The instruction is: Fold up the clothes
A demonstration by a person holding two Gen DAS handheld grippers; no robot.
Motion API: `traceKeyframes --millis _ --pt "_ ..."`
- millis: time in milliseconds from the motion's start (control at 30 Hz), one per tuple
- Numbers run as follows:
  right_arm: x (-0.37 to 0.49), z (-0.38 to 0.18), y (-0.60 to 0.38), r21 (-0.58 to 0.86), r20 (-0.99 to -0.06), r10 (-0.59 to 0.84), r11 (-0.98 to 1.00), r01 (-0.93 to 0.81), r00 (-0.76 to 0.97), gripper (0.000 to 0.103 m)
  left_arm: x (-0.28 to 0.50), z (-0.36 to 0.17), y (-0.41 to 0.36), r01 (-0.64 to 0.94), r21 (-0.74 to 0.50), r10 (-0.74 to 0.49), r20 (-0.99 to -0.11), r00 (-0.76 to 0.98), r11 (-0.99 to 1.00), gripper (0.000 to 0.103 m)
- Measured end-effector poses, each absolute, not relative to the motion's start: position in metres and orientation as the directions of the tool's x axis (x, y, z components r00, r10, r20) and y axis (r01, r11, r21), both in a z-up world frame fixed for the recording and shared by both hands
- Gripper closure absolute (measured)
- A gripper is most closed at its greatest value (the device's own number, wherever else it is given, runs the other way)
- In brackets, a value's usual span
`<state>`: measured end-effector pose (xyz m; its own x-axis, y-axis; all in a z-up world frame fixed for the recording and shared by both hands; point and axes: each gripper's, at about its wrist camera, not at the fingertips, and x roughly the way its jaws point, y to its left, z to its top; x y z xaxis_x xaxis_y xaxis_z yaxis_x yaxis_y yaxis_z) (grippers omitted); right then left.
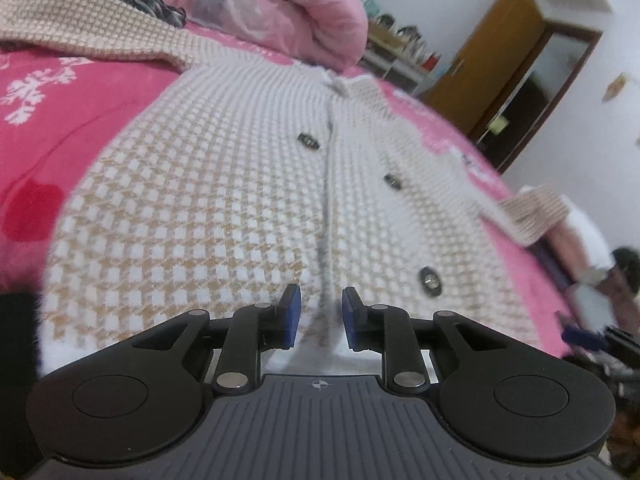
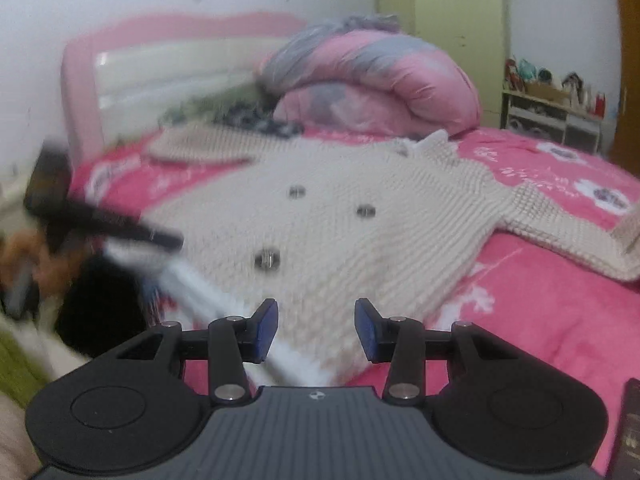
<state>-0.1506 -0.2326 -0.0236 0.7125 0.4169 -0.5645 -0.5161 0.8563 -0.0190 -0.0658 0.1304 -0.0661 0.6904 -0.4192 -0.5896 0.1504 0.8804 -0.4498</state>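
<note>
1. Left gripper [image 1: 320, 316]: blue pads apart, nothing between them; poised low over the hem of the checked knit cardigan [image 1: 224, 200], along its button band.
2. Right gripper [image 2: 316, 330]: pads spread wider, empty; near the cardigan's [image 2: 340, 232] bottom corner.
3. Cardigan spread flat, buttoned, on the pink bedsheet [image 1: 60, 128].
4. Left wrist only: brown door [image 1: 492, 52].
5. Right wrist only: pink headboard [image 2: 160, 60]; pale wardrobe [image 2: 444, 32]; blurred left gripper [image 2: 96, 220] at the left.

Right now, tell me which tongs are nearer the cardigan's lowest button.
Left. The left tongs sit open over the cardigan hem, just beside the lowest button. The right tongs hover open at the hem's edge, farther from that button.
</note>
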Motion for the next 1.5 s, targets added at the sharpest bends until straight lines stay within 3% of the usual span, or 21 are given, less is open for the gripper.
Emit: traceKeyframes --millis 233,300,367,433,733,933,1067,1233,1400,1500 --pt "-0.159 -0.055 -0.216 -0.056 -0.598 0.342 0.884 -0.464 0.725 0.058 -0.068 -0.068 0.122 0.127 -0.413 -0.376 -0.605 0.702 0.902 0.081" --pt "-0.153 -0.061 -0.214 -0.079 -0.589 0.304 0.9 -0.428 0.749 0.065 -0.068 -0.067 0.118 0.122 -0.389 -0.356 -0.613 0.706 0.913 0.081" --pt "-0.156 -0.065 -0.216 -0.082 -0.578 0.289 0.91 -0.406 0.763 0.091 -0.068 -0.066 0.113 0.119 -0.362 -0.335 -0.621 0.709 0.924 0.082" --pt "-0.166 -0.062 -0.221 -0.066 -0.558 0.292 0.917 -0.393 0.776 0.093 -0.068 -0.064 0.108 0.118 -0.335 -0.315 -0.628 0.711 0.935 0.083" --pt "-0.177 -0.078 -0.232 -0.031 -0.614 0.262 0.935 -0.354 0.744 0.096 -0.07 -0.062 0.103 0.137 -0.269 -0.283 -0.642 0.713 0.953 0.084" --pt "-0.186 -0.059 -0.263 0.023 -0.643 0.33 0.911 -0.412 0.692 0.095 -0.08 -0.046 0.115 0.145 -0.236 -0.264 -0.621 0.738 0.961 0.084" --pt "-0.182 -0.027 -0.283 0.052 -0.583 0.374 0.903 -0.427 0.721 0.094 -0.084 -0.032 0.108 0.226 -0.226 -0.317 -0.572 0.756 0.947 0.084" --pt "-0.133 -0.018 -0.253 0.102 -0.504 0.433 0.889 -0.446 0.747 0.094 -0.064 -0.038 0.065 0.375 -0.243 -0.444 -0.574 0.688 0.895 0.082" --pt "-0.104 -0.072 -0.237 0.164 -0.668 0.422 0.887 -0.432 0.613 0.094 -0.058 -0.063 0.053 0.405 -0.295 -0.495 -0.63 0.599 0.865 0.082" --pt "-0.106 -0.073 -0.248 0.242 -0.68 0.46 0.876 -0.418 0.571 0.094 -0.054 -0.075 0.049 0.415 -0.329 -0.521 -0.656 0.545 0.848 0.082"
